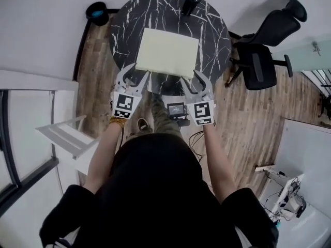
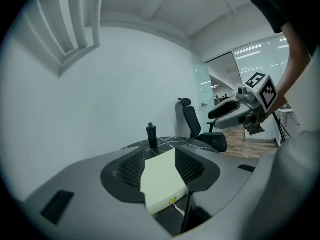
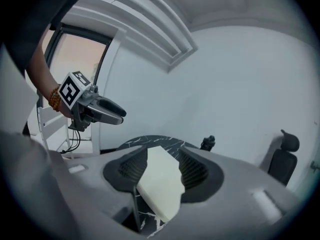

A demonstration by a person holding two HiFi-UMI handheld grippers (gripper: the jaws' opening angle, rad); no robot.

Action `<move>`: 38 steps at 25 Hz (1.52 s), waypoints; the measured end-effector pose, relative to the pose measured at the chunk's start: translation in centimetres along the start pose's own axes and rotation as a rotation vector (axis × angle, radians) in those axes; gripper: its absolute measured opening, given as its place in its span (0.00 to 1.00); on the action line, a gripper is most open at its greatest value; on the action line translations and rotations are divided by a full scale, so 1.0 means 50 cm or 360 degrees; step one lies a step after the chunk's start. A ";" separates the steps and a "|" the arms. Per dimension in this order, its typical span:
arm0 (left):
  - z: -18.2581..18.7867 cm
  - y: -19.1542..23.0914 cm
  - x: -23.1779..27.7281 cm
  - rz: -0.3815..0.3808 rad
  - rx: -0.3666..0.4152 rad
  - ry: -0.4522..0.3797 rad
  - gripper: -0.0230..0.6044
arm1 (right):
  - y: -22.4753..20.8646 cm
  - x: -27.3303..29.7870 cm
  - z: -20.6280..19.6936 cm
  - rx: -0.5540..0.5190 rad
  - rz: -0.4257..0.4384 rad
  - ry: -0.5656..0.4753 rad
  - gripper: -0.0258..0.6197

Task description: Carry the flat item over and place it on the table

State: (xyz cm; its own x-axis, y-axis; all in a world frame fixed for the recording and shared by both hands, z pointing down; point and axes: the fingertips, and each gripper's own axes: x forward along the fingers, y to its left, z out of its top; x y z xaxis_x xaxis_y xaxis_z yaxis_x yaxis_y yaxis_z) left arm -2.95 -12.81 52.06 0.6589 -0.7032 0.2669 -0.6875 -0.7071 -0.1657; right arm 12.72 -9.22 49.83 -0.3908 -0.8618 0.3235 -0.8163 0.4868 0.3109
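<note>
Find the pale flat item (image 1: 166,51) lying on the round black marbled bench (image 1: 155,6), its near side close to the bench's near edge. Note the left tool (image 1: 137,70) at the item's near left corner and the right tool (image 1: 189,75) at its near right corner. Read each tool as gripping: jaws part-way closed astride a corner, pads against the item's edges as far as the gripper views show. Expect only that corner between the jaws in either gripper view, with the rest of the item cut off by the tool body. Treat the small yellow mark (image 2: 172,201) on the item's edge as unidentified. Regard the dark upright object (image 1: 190,1) at the bench's far edge as too small to name. Note an office chair (image 1: 261,61) beside the bench's right edge.
</note>
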 end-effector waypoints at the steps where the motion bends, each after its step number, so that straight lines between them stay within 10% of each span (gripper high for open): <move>1: 0.021 -0.011 -0.014 -0.0010 0.0040 -0.0030 0.30 | 0.010 -0.016 0.023 -0.0036 -0.0017 -0.0032 0.33; 9: 0.205 -0.118 -0.112 -0.0059 0.0232 -0.0331 0.17 | 0.067 -0.134 0.159 -0.0117 -0.0107 -0.0257 0.23; 18: 0.306 -0.156 -0.203 0.0034 0.0133 -0.0458 0.12 | 0.121 -0.204 0.251 -0.0119 -0.0178 -0.0429 0.22; 38: 0.324 -0.131 -0.255 0.0085 0.0034 -0.0583 0.12 | 0.106 -0.226 0.291 -0.0154 -0.0247 -0.0455 0.22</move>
State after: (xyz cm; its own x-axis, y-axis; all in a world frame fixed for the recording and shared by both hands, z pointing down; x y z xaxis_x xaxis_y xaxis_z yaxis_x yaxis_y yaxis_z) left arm -1.90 -0.44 34.37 0.6903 -0.7166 -0.0993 -0.7201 -0.6671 -0.1909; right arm 6.62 1.03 34.79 -0.3794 -0.9252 0.0063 -0.8367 0.3460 0.4244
